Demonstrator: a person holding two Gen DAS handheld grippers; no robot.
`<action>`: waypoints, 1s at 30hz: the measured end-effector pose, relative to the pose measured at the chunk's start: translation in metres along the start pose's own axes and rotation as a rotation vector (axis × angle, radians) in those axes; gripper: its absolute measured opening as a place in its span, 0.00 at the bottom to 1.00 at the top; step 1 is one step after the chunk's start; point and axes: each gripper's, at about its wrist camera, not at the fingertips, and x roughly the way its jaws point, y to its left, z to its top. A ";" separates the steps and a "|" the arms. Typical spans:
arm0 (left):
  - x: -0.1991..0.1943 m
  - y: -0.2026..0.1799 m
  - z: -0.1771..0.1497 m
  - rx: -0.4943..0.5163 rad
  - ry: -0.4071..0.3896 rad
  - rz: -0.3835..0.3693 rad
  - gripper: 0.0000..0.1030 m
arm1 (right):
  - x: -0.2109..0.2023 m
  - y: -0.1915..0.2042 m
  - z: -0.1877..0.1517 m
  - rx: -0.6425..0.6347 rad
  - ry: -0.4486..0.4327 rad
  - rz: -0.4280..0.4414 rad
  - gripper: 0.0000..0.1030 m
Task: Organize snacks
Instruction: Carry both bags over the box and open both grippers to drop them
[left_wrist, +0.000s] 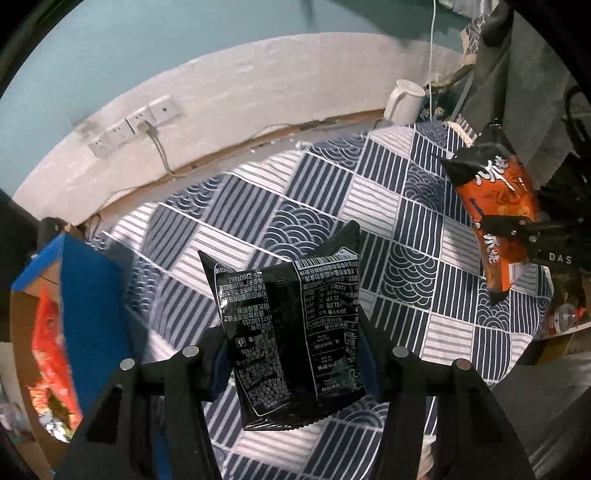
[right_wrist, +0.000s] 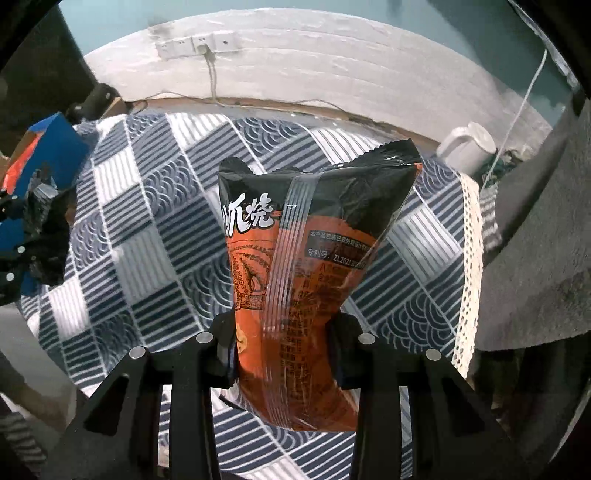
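Note:
My left gripper (left_wrist: 291, 354) is shut on a black snack bag (left_wrist: 291, 325) with white print and holds it above the patterned tablecloth (left_wrist: 332, 192). My right gripper (right_wrist: 282, 343) is shut on an orange and black snack bag (right_wrist: 306, 251), also held above the cloth. In the left wrist view the right gripper (left_wrist: 524, 236) shows at the right with the orange bag (left_wrist: 495, 206). A blue-edged cardboard box (left_wrist: 74, 302) with red snack packs inside stands at the left; it also shows at the far left in the right wrist view (right_wrist: 48, 151).
A white jug (left_wrist: 404, 101) stands at the table's back right corner near a hanging white cord (left_wrist: 431, 44). Wall sockets (left_wrist: 133, 125) with a plugged cable are on the white wall behind. Grey fabric (right_wrist: 546, 236) hangs at the right.

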 end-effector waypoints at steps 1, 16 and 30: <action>-0.005 0.002 0.000 0.001 -0.007 0.002 0.56 | -0.003 0.004 0.003 -0.001 -0.006 0.005 0.34; -0.059 0.071 -0.034 -0.019 -0.095 0.074 0.56 | -0.045 0.080 0.037 -0.077 -0.081 0.075 0.34; -0.090 0.152 -0.075 -0.147 -0.159 0.103 0.56 | -0.072 0.190 0.083 -0.193 -0.139 0.205 0.34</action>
